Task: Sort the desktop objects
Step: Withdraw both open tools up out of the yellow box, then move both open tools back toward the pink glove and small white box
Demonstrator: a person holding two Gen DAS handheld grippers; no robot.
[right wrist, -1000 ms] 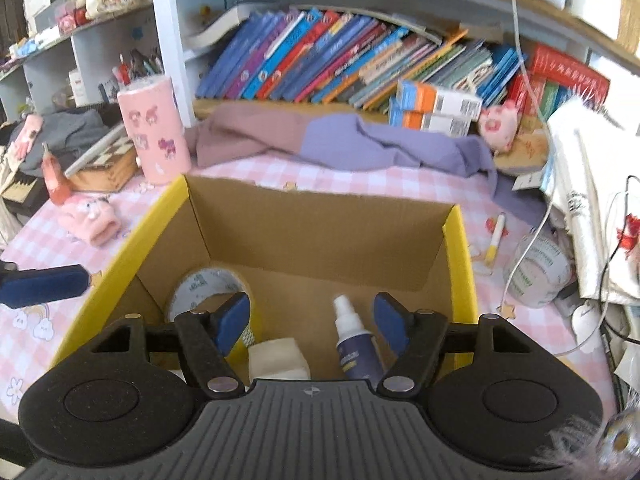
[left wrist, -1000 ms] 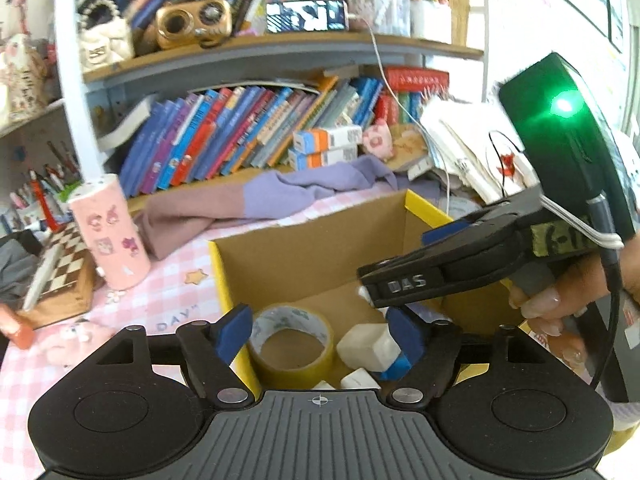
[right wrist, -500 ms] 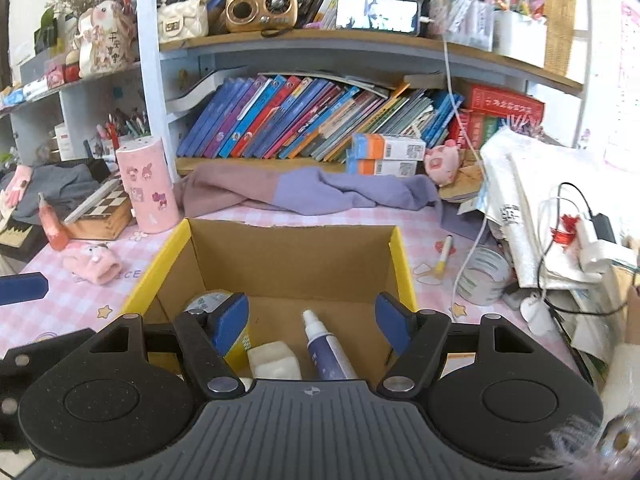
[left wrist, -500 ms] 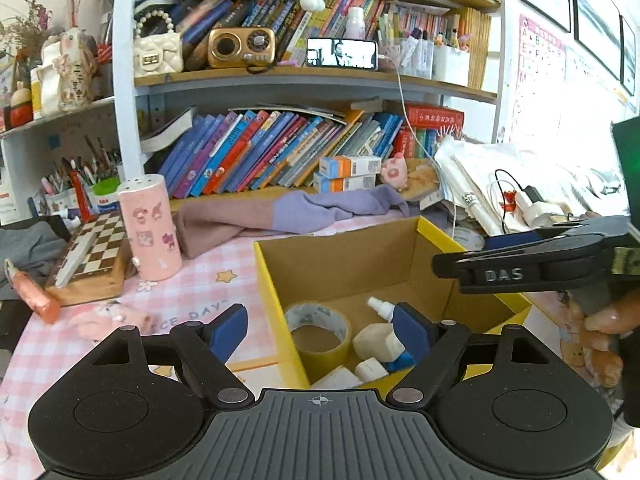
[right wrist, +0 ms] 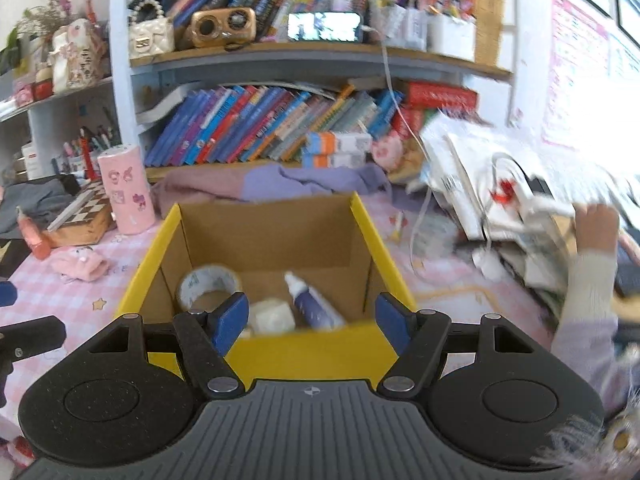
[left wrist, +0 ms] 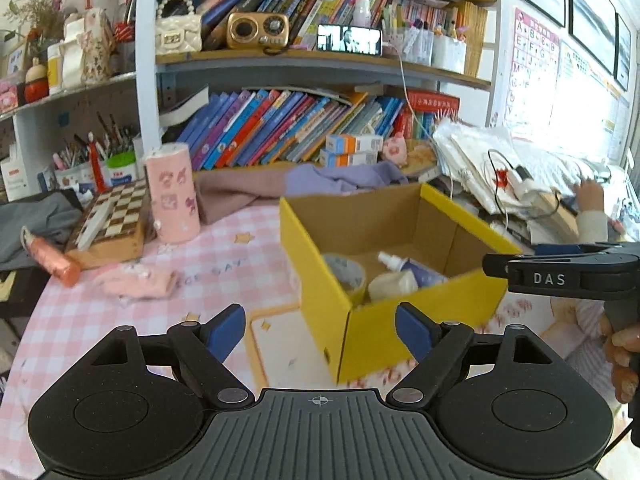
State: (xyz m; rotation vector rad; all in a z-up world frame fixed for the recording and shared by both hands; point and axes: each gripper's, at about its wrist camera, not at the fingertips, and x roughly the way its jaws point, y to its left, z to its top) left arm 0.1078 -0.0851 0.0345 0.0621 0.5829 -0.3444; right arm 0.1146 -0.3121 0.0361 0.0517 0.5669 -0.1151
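Observation:
A yellow cardboard box (left wrist: 400,324) (right wrist: 312,354) stands on the pink checked tablecloth (left wrist: 224,264). Inside it lie a roll of tape (left wrist: 346,274) (right wrist: 208,286), a white block (left wrist: 390,284) (right wrist: 272,316) and a small spray bottle (left wrist: 412,268) (right wrist: 312,304). My left gripper (left wrist: 320,330) is open, with nothing between its blue pads, in front of the box's near corner. My right gripper (right wrist: 312,322) is also open and holds nothing, just short of the box's near wall. In the left wrist view the right gripper's black finger (left wrist: 560,276) reaches in from the right.
A pink cylinder (left wrist: 172,196), a chessboard box (left wrist: 108,220), a pink plush (left wrist: 136,282) and an orange tube (left wrist: 52,258) lie left of the box. Folded cloth (left wrist: 288,184) lies behind it. Papers and cables (right wrist: 500,200) pile up at right, where a small hand (right wrist: 596,224) reaches in.
Both grippers have drawn back from over the box, so it looks smaller and farther off. The right gripper's finger has shifted to the right edge of the left wrist view.

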